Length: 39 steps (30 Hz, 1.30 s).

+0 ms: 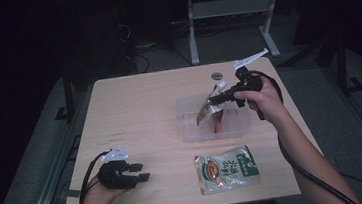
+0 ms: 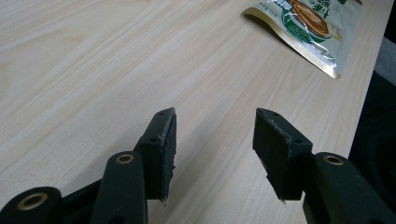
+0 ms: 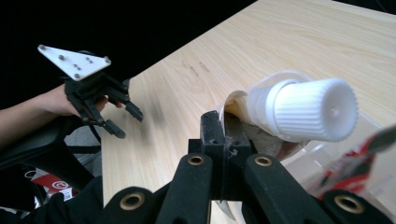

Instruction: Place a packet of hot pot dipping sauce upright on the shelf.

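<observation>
Clear tub [image 1: 192, 131] sits mid-table; right tool [image 1: 215, 98] pinches spout pouch [image 1: 209, 110] by its top, hanging it over the tub to drop in. Left tool [image 1: 143, 172] idle, half-open, empty. Green pouch [image 1: 228, 169] waits nearby.

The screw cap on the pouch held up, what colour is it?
White, ribbed cap; clearest in the right gripper view.

Green pouch [image 1: 227, 169], near right on the table [image 1: 135, 116]: printed characters, too small and blurred to read.
</observation>
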### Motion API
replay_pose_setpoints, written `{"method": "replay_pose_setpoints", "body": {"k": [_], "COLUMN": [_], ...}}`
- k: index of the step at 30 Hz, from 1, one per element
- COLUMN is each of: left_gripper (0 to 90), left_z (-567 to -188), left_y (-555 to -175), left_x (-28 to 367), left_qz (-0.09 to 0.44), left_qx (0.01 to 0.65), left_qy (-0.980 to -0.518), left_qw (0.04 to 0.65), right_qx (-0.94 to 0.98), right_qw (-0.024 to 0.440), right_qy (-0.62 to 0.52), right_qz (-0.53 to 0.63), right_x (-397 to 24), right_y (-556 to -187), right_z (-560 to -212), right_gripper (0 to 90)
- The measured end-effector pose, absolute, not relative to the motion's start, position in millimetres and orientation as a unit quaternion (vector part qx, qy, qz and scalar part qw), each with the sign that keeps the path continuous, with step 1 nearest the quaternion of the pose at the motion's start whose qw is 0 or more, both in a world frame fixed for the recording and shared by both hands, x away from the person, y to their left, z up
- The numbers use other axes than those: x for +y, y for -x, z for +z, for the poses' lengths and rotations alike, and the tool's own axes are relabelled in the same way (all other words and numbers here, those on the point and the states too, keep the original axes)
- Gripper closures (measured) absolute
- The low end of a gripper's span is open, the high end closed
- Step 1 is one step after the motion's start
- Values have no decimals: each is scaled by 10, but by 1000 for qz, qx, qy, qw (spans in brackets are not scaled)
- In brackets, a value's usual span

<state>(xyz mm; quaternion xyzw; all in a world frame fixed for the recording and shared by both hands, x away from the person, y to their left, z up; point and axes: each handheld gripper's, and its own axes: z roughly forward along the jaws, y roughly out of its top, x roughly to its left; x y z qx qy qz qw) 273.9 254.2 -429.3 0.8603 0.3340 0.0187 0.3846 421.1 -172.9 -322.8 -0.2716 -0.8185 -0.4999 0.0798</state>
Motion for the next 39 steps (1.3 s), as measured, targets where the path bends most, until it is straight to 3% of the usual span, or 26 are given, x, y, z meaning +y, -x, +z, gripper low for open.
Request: {"method": "replay_pose_setpoints", "body": {"k": [10, 23, 39], "left_gripper": [492, 493, 493], "left_z": [-4302, -4311, -4337], "left_y": [-2742, -2737, -2744], "left_x": [2548, 2556, 2530], "left_qz": [17, 11, 4], "left_qx": [334, 331, 330], "left_qy": [-861, -864, -868], "left_qw": [383, 380, 372], "right_qx": [-825, -845, -852], "right_qw": [75, 70, 65], "right_qy": [279, 257, 261], "right_qz": [-486, -463, -450], "right_x": [-1803, -1580, -1739], "right_y": [-4262, -4283, -4210], "right_z": [-3256, -3184, -3207], "right_gripper": [900, 900, 900]}}
